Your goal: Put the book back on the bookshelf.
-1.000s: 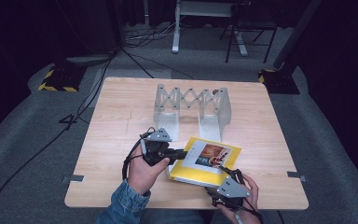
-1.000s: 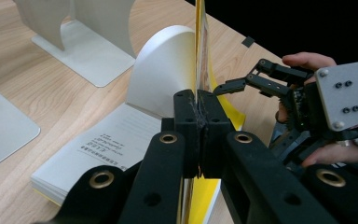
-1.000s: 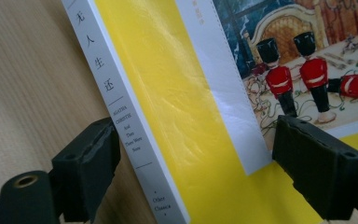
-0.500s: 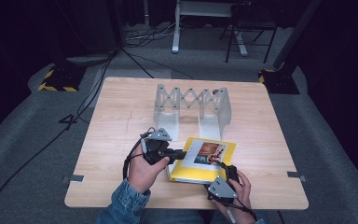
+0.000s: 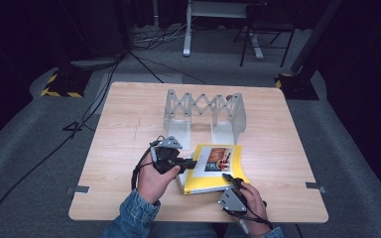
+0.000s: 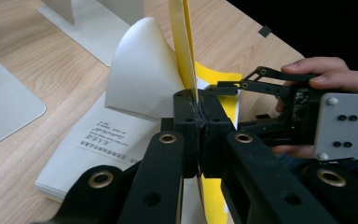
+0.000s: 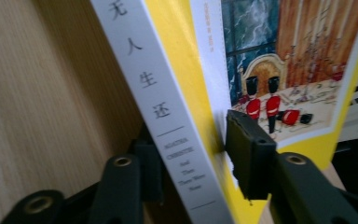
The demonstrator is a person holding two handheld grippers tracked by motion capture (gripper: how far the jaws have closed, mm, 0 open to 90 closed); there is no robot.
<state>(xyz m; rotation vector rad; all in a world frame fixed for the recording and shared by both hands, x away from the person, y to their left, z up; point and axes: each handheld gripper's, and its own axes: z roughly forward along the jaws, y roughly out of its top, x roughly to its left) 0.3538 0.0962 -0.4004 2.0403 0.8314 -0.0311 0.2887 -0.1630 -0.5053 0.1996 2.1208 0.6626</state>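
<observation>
A yellow book (image 5: 217,179) lies near the front of the wooden table (image 5: 124,124). My left gripper (image 5: 192,162) is shut on the left edge of its front cover (image 6: 179,37) and holds that cover up off the white pages (image 6: 107,135); one page curls up beside it. My right gripper (image 5: 226,177) comes in from the front and straddles the book's white spine (image 7: 154,93). One jaw's pad rests on the picture cover, while the other jaw sits behind the spine. In the left gripper view, that right gripper (image 6: 228,105) shows behind the raised cover.
A grey metal expanding rack (image 5: 203,106) stands just behind the book, its flat feet reaching toward it. Bare table lies to the left and right. Cables and a black-and-yellow stand base (image 5: 59,84) are on the floor beyond the table.
My right gripper has moved up and left from the table's front edge onto the book's spine. The left gripper has kept its hold on the cover and barely moved.
</observation>
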